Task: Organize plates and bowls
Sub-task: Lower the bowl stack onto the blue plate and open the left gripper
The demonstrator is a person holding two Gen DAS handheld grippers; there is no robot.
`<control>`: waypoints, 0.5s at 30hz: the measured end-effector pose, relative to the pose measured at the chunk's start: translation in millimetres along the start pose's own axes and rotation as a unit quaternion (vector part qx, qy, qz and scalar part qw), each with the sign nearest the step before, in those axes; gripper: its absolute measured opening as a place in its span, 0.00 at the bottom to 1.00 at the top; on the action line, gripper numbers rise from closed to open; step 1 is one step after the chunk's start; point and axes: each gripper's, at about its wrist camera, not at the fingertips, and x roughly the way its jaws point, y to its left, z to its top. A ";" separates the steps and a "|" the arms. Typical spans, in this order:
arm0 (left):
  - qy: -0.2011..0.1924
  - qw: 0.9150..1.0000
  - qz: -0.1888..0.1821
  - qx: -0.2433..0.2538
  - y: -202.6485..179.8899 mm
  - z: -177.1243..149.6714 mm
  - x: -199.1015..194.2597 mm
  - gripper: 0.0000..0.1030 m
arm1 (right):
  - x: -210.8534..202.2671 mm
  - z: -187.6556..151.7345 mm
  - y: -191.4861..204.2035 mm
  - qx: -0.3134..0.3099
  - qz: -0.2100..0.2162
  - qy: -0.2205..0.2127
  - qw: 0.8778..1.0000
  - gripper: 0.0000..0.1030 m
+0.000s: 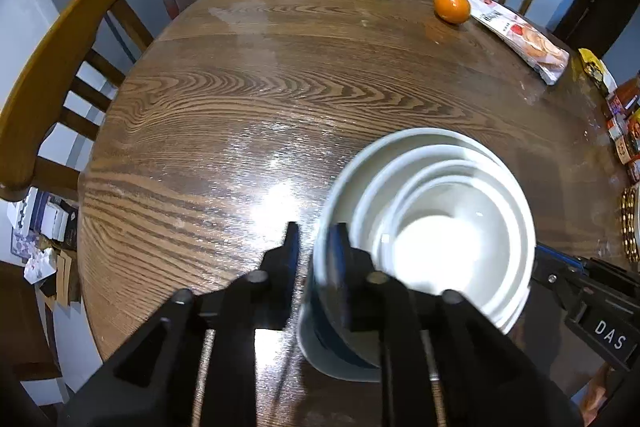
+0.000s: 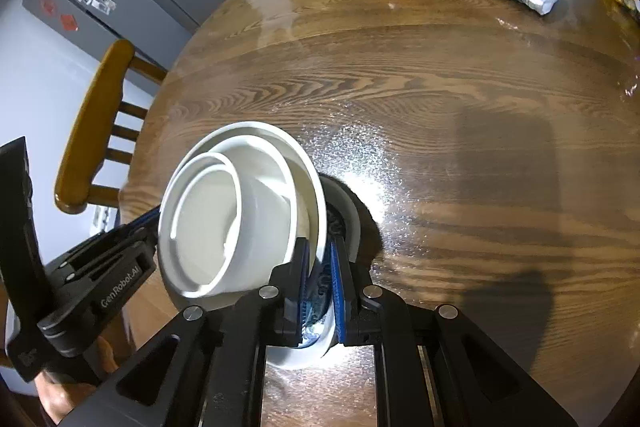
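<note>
Looking along the left claw (image 1: pixel 314 247): its fingers pinch the near-left rim of a nested stack of white ceramic bowls (image 1: pixel 436 227), low over the round wooden table (image 1: pixel 240 99). From the right wrist, the right claw (image 2: pixel 320 259) clamps the stack's opposite rim. Moving both claws together, level, should stop the bowls shifting.
</note>
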 end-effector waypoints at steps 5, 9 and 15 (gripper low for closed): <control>0.000 1.000 0.004 -0.023 13.5 -7.5 0.9 0.67 | -6.7 -1.4 -5.6 -0.002 -0.022 -0.010 1.000 0.12; -0.007 1.000 0.011 -0.027 14.7 -11.5 -2.4 0.72 | -18.3 -2.3 -6.9 -0.016 -0.037 -0.033 0.999 0.22; -0.029 0.999 0.016 -0.029 14.1 -16.9 -18.2 0.75 | -41.9 -7.3 -1.6 -0.046 -0.046 -0.070 0.995 0.44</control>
